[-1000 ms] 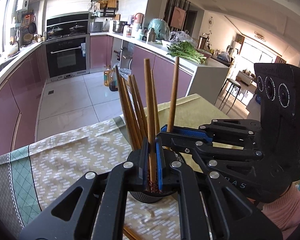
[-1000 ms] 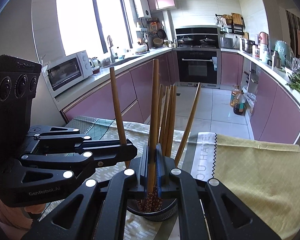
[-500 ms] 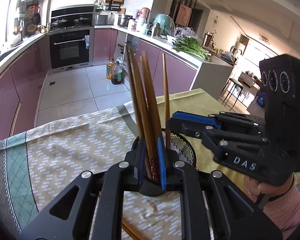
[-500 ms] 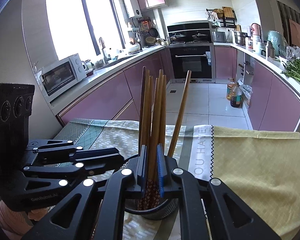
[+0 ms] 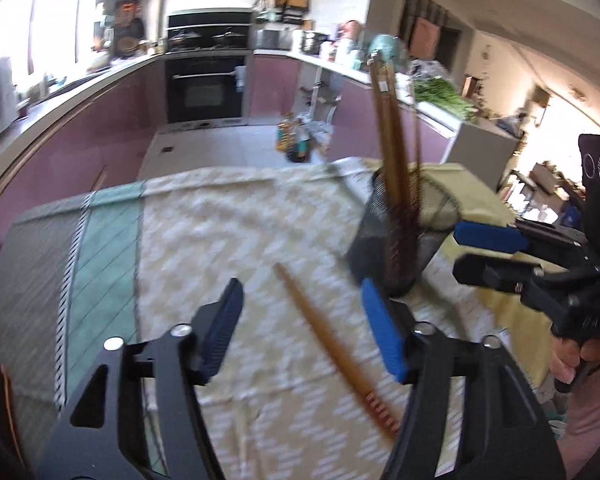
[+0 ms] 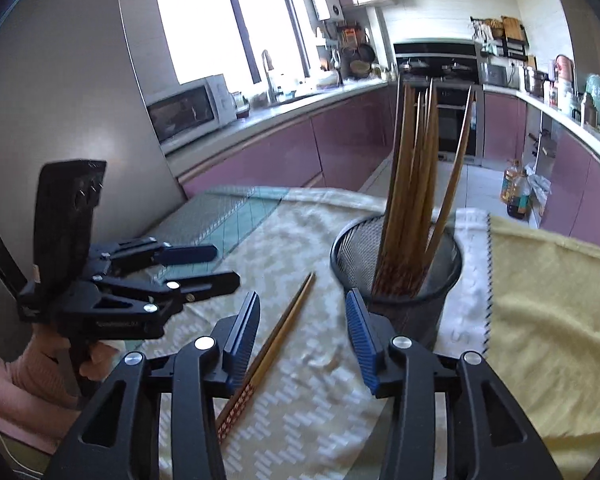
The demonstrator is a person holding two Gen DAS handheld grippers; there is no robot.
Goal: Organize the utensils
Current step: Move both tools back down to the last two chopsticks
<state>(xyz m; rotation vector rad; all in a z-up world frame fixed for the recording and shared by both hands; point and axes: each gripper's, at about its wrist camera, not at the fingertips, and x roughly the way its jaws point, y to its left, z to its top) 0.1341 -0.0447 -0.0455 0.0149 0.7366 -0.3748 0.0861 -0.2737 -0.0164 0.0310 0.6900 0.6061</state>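
Holder: black round wire-mesh cup [image 6: 396, 276] upright on the cloth, packed with a bundle of brown wooden chopsticks [image 6: 416, 184] standing patterned ends down, tips fanned upward
Loose piece: single brown wooden chopstick with red patterned end [image 6: 278, 338] flat on the cloth, just beside the cup, apart from it
Left gripper [image 5: 300, 328]: black frame, blue pads, jaws opening, spread wide above the loose chopstick, pads pressing on nothing
Right gripper [image 6: 302, 330]: jaws opening, parted, loose chopstick seen low between them and by the left pad; contact impossible to tell
Surface: table under a beige patterned cloth with teal band [image 6: 300, 400], yellow towel [image 6: 548, 320] on the cup's far side
Hands: pink-sleeved hand [image 6: 52, 356] on the left handle
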